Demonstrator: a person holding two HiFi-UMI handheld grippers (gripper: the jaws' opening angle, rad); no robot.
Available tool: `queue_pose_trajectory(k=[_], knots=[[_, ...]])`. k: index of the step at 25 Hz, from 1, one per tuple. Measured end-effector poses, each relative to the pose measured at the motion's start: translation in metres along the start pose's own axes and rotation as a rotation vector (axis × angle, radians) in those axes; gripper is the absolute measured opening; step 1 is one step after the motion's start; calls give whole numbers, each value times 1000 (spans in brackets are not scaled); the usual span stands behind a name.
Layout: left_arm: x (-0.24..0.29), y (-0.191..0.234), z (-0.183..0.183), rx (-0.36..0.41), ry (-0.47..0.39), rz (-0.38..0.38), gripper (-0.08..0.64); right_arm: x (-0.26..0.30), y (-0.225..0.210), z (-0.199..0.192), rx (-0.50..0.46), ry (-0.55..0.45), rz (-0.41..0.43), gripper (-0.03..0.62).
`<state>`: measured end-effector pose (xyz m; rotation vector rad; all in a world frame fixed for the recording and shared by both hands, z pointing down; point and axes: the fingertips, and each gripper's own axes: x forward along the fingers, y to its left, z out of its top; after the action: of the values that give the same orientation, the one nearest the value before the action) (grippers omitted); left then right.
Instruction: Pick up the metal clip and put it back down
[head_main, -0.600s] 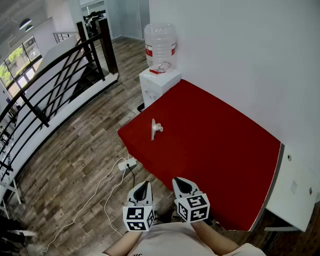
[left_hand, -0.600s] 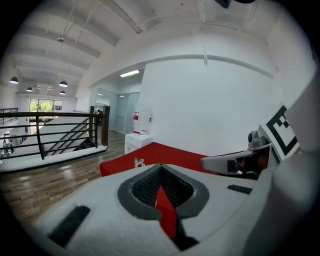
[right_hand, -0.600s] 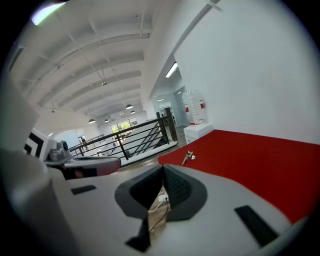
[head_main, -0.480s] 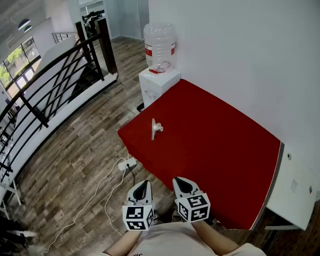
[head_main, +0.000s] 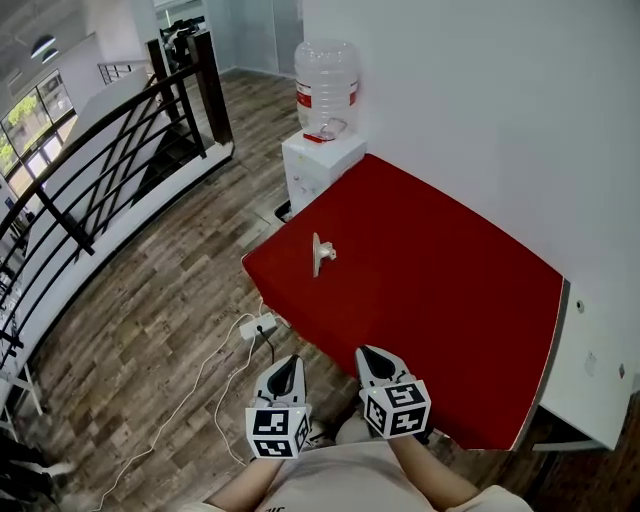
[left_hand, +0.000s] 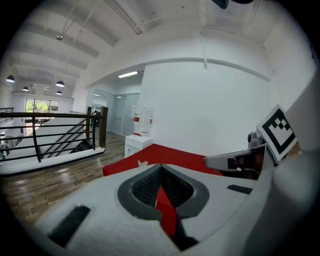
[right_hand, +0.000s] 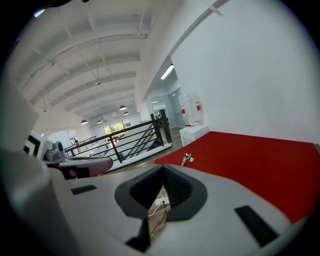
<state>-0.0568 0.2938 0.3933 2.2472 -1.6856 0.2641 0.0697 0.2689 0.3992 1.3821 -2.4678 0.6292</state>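
Note:
The metal clip (head_main: 320, 253) lies on the red table (head_main: 440, 290) near its left corner, standing on its edge; it shows small in the left gripper view (left_hand: 143, 163) and in the right gripper view (right_hand: 187, 159). Both grippers hover side by side at the near edge of the table, well short of the clip. My left gripper (head_main: 286, 366) is over the floor just off the table, its jaws shut with nothing in them. My right gripper (head_main: 371, 356) is over the table's near edge, also shut and empty.
A white water dispenser (head_main: 322, 120) stands behind the table's far corner against the white wall. A black railing (head_main: 100, 170) runs along the left. A power strip with cables (head_main: 257, 326) lies on the wood floor by the table. A white cabinet (head_main: 595, 380) adjoins the table's right side.
The head view has shifted slightly, so everything sits a little to the right. The clip lies where it was, and both grippers stay shut near the table's edge.

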Motion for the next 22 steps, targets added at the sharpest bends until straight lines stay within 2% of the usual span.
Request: queue_pose_trajectory(k=[5, 12, 22], knots=[[12, 14, 4, -6, 4, -6, 5, 20, 0, 4, 7, 10, -4, 6], [61, 42, 14, -17, 12, 13, 5, 75, -25, 26, 21, 11, 1, 6], [167, 76, 64, -20, 6, 86, 5, 174, -80, 94, -18, 1, 68, 6]])
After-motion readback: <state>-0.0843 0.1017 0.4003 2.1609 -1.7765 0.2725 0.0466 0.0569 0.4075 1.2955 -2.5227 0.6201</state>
